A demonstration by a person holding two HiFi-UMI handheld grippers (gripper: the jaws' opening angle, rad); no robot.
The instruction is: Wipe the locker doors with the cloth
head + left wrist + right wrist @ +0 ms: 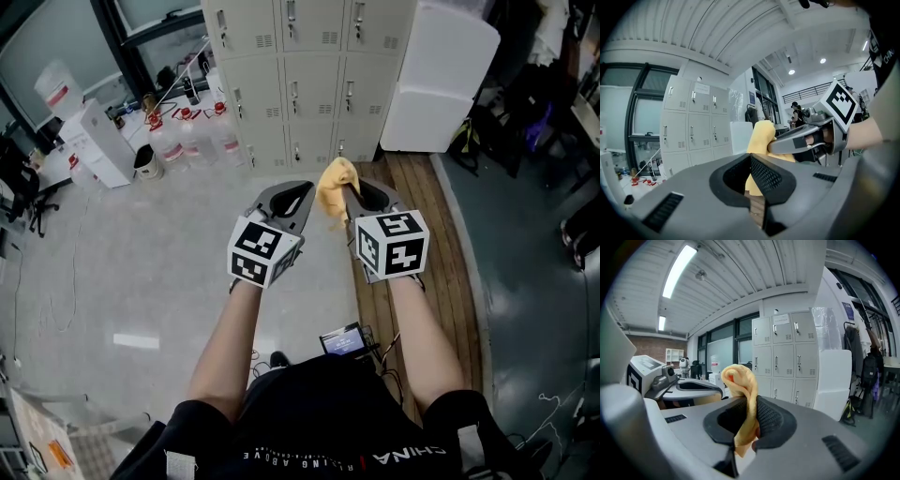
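A yellow cloth (336,187) sticks up from my right gripper (353,195), whose jaws are shut on it. In the right gripper view the cloth (740,380) is pinched between the black pads and curls above the right gripper (750,404). My left gripper (302,193) hangs just left of it with its jaws together and nothing between them. The left gripper view shows the cloth (761,136) behind the left gripper (751,161), with the right gripper (787,143) beside it. The beige lockers (300,66) stand ahead across the floor, apart from both grippers, doors closed.
A white block (441,75) leans by the lockers' right side. Bottles (192,141) and a white machine (94,141) crowd the floor at the left. A wooden strip (412,216) runs toward the lockers. Bags and dark clutter (525,112) sit at the right.
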